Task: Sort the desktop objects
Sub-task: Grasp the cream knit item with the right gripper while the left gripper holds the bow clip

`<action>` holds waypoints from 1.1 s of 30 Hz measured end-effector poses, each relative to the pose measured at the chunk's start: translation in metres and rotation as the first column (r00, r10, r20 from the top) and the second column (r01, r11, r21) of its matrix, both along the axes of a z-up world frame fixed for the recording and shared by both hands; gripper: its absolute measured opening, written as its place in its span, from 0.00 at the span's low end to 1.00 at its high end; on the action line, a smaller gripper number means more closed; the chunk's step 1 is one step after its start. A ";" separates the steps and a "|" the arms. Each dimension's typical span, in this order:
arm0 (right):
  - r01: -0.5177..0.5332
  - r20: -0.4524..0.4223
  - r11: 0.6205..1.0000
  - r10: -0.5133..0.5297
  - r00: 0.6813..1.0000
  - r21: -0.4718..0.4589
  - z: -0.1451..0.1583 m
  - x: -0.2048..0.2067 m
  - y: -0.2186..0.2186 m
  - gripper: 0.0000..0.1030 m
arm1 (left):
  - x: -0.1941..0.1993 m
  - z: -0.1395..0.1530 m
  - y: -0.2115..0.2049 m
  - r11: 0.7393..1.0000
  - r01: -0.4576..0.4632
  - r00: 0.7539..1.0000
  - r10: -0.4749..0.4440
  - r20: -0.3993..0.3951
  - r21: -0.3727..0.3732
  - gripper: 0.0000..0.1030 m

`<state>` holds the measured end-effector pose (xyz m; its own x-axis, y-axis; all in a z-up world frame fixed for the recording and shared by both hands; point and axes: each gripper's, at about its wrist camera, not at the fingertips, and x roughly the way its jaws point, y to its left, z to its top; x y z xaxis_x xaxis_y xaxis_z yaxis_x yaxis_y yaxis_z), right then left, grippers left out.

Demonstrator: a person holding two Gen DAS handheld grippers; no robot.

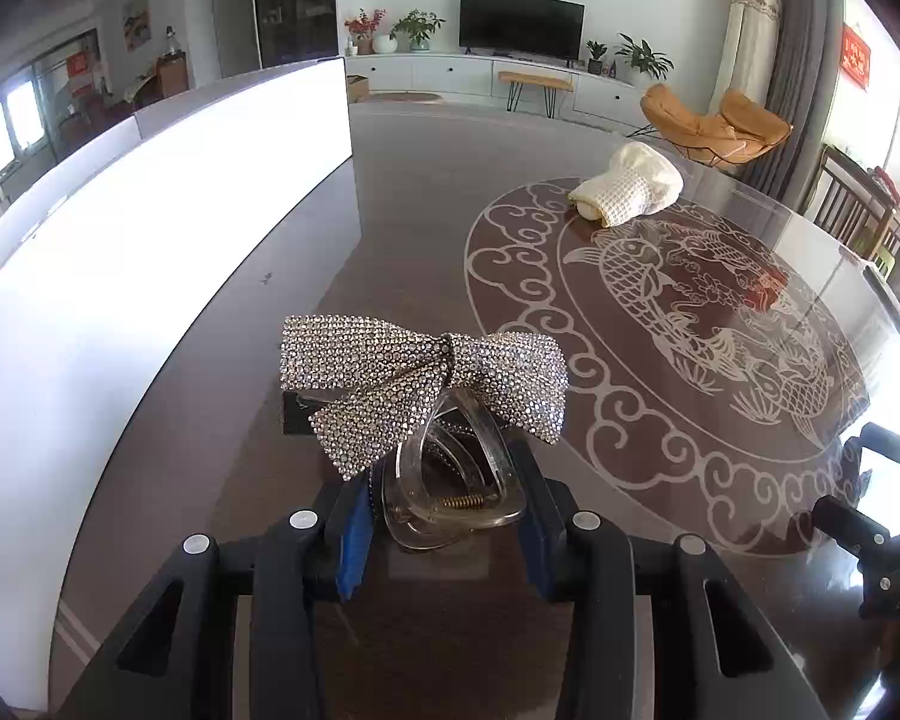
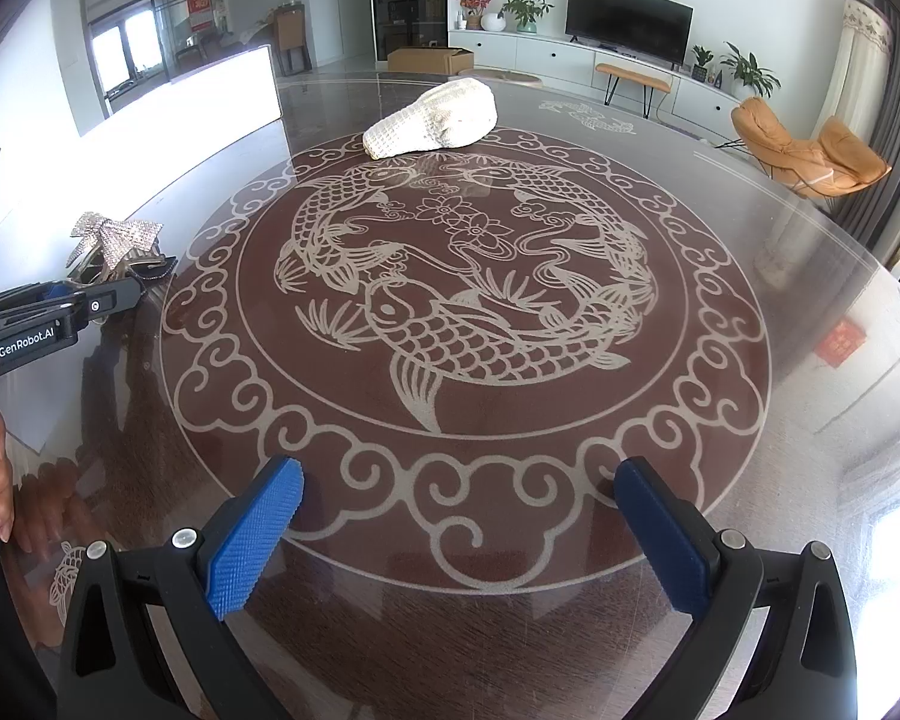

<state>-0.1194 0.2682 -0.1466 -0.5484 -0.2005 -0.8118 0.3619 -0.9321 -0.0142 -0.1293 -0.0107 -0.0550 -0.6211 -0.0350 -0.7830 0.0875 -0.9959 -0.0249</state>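
Glossy fish-patterned tabletop carries the sorting: left hand-held gripper pinches the rhinestone bow clip, likely bound for the white box at frame left, while the right hand-held gripper hangs spread and empty.

Home living room: television, armchair.

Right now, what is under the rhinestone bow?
A clear plastic claw clip with a visible spring sits under the rhinestone bow, held by the left tool. The bow hides the clip's teeth.
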 end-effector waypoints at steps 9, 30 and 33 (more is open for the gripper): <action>0.026 0.103 0.998 -0.021 0.994 -0.053 0.016 -0.066 -0.005 1.00 | 0.000 -0.001 0.000 1.000 0.000 1.000 0.000 -0.001 0.001 0.40; 0.066 0.037 0.993 -0.062 0.997 -0.102 0.016 -0.220 -0.123 0.60 | -0.001 -0.001 -0.003 1.000 0.004 1.000 -0.004 -0.007 0.022 0.40; -0.041 0.033 0.994 0.044 0.998 -0.101 0.015 -0.180 -0.116 0.60 | -0.001 -0.001 -0.003 1.000 0.005 1.000 -0.004 -0.007 0.026 0.40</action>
<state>-0.2991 0.1526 -0.1311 -0.5090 -0.3043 -0.8052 0.4000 -0.9119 0.0918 -0.1303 -0.0140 -0.0556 -0.6266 -0.0115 -0.7792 0.0827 -0.9952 -0.0519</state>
